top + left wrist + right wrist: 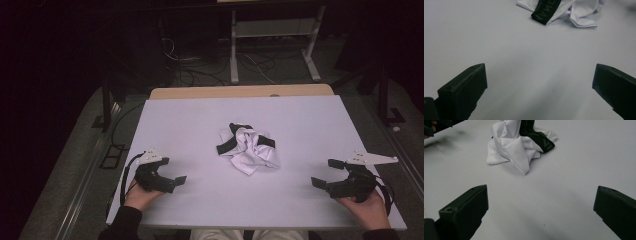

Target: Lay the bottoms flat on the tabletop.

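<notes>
Black-sleeved forearms come in at the near edge of the counter (200, 210), each hand wrapped around a black gripper with 2 jaws. At the near left corner the left gripper (172, 174) rests low over the pale surface, its jaws spread wide with only bare counter between them, as the left gripper view confirms. At the near right the right gripper (327, 172) sits much the same, a grey three-cornered plate on top, its jaws also spread wide and holding nothing. Both grippers point inward toward the middle, well apart from each other, and nothing lies between either one and the cloth. Farther in, near the centre of the counter, a crumpled white garment (248, 148) lies in a loose heap, apart from both grippers; a black band (536, 135) with faint lettering, too dim to read, winds through its folds. In the right gripper view the left gripper shows as a dark shape at the top left corner beyond the heap. Past the white sheet a strip of bare wood (240, 91) marks the far edge. Beyond that, on the dark floor, tangled cables (200, 65) lie around the white metal legs of a stand (272, 45).
</notes>
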Available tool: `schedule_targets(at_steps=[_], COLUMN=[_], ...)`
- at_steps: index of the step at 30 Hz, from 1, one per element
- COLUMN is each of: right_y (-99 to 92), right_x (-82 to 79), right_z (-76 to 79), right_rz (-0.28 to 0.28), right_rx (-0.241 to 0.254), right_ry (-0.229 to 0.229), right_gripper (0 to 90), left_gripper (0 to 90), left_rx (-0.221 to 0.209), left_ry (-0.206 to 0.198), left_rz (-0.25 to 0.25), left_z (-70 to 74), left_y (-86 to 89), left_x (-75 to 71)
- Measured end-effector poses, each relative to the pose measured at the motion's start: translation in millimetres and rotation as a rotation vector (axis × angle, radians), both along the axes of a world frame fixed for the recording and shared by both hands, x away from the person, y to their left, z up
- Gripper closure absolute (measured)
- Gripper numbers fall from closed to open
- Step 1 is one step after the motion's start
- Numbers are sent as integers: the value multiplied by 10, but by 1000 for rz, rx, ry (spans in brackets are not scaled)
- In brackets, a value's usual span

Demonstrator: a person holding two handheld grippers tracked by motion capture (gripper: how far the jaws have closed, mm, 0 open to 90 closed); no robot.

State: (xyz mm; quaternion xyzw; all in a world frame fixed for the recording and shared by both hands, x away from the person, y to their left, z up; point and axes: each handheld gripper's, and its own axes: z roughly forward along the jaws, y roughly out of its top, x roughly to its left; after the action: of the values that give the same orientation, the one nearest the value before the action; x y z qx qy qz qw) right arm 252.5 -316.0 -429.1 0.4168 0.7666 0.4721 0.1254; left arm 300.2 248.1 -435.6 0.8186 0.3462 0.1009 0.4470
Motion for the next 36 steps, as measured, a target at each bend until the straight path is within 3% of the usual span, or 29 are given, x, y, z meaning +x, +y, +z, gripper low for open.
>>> schedule_targets(at_steps=[24, 36], right_y=[-17, 13], right_x=[-13, 80], right_z=[54, 124], right_rz=[-15, -4], right_rx=[9, 2], right_ry=[-20, -38], right_gripper=[0, 0], left_gripper=[1, 1], left_rx=[-12, -7], left_ry=[-9, -36], left_rz=[-3, -15], left_z=[29, 110], left_y=[7, -12], left_x=[4, 34])
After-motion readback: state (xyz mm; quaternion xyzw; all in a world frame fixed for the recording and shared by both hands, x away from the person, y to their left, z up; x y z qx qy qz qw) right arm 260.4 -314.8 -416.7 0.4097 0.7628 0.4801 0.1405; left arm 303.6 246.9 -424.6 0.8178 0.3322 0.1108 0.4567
